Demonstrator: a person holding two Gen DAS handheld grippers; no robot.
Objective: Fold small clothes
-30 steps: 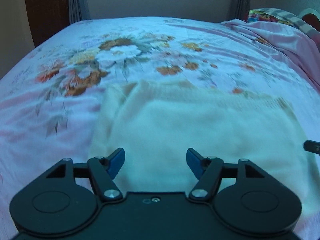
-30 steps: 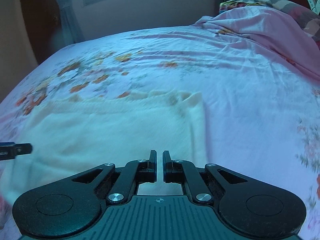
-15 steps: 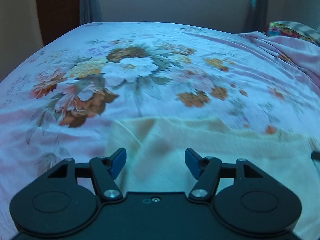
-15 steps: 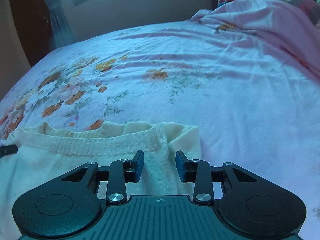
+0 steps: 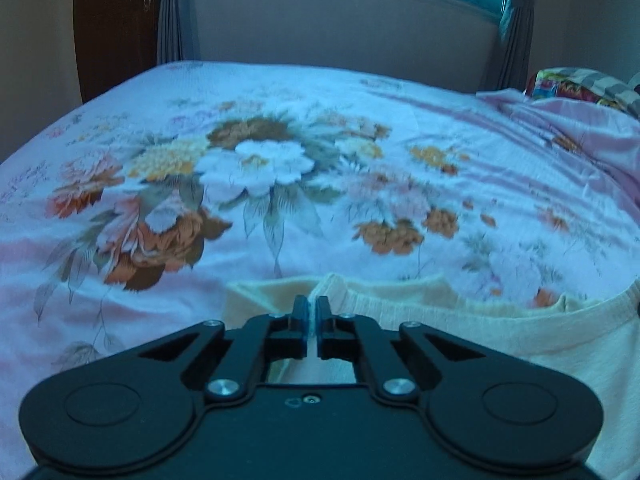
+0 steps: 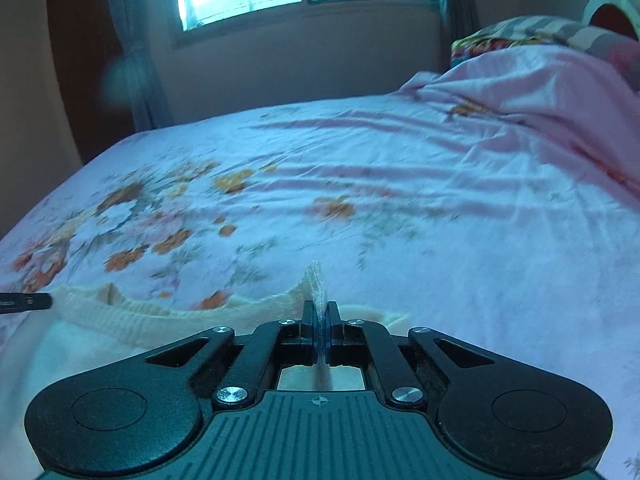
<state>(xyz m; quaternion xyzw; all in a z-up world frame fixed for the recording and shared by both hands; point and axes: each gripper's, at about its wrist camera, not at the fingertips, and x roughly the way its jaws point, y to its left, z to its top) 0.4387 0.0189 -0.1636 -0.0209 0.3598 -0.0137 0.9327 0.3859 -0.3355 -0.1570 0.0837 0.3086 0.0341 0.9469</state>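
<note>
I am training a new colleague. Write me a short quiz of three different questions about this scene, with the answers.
1. True or false: the left tool is open above the cream knitted sweater.
2. Which part of the sweater does each tool pinch? A) the far edge beside the ribbed neckline B) the near hem C) a cuff
3. Fill in: the sweater lies on a ____-printed pink bedsheet.

Key:
1. False. Its jaws have just closed on a fold of the sweater.
2. A. The right tool has also just closed on a fold that stands up between its pads.
3. Flower.
</note>
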